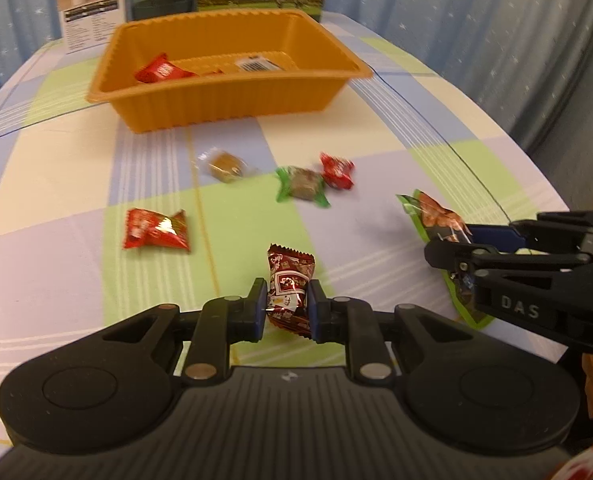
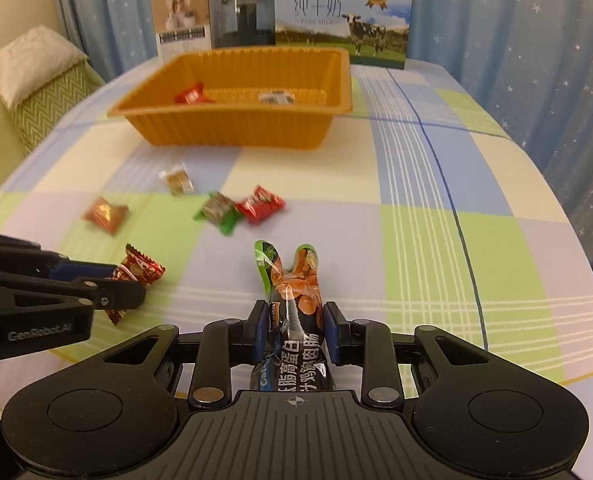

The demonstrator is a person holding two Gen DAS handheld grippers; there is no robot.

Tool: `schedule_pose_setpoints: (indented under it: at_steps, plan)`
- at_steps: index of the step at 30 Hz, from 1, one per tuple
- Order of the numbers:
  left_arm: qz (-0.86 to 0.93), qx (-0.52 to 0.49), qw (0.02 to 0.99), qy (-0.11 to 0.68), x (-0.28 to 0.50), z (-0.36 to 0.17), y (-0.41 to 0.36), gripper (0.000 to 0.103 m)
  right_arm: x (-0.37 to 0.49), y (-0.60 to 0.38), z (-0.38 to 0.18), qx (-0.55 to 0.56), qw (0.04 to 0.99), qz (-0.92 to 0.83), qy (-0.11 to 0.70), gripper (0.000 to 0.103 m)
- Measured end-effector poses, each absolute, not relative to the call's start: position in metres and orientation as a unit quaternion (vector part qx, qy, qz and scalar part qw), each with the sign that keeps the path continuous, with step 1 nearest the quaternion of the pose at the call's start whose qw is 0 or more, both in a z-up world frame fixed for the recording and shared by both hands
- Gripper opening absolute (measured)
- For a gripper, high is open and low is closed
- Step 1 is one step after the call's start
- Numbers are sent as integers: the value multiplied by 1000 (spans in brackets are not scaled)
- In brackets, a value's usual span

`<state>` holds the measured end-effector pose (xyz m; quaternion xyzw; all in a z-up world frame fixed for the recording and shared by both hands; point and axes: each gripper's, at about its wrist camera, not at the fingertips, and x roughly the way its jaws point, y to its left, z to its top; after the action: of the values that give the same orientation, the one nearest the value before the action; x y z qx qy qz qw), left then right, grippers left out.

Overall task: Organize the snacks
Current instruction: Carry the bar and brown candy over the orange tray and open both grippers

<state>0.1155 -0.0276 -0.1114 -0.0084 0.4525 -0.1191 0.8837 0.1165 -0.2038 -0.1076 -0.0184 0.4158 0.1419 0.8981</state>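
while left hand-held gripper (image 1: 287,310) clamps dark-red candy (image 1: 290,286), right hand-held gripper (image 2: 295,332) clamps sausage packet (image 2: 294,320).

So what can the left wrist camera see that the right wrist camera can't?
Only the left wrist view shows the dark red candy squeezed in the left gripper head-on. Only the right wrist view shows the sofa and the full milk box. Both show the orange basket, the loose candies, and the right gripper holding the sausage packet.
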Motion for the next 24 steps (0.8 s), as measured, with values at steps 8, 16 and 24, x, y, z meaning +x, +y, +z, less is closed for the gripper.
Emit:
schedule_pose_setpoints:
  at_steps: [8, 16, 24]
  plan:
    - [-105, -36, 899, 424, 129, -81, -15, 18, 129, -193, -74, 6, 906, 160, 392, 30]
    - [-89, -25, 918, 386, 167, -41, 3, 18, 167, -180, -43, 17, 912, 173, 372, 30]
    - [-68, -22, 930, 361, 225, -12, 28, 18, 232, -169, -19, 24, 917, 174, 359, 30]
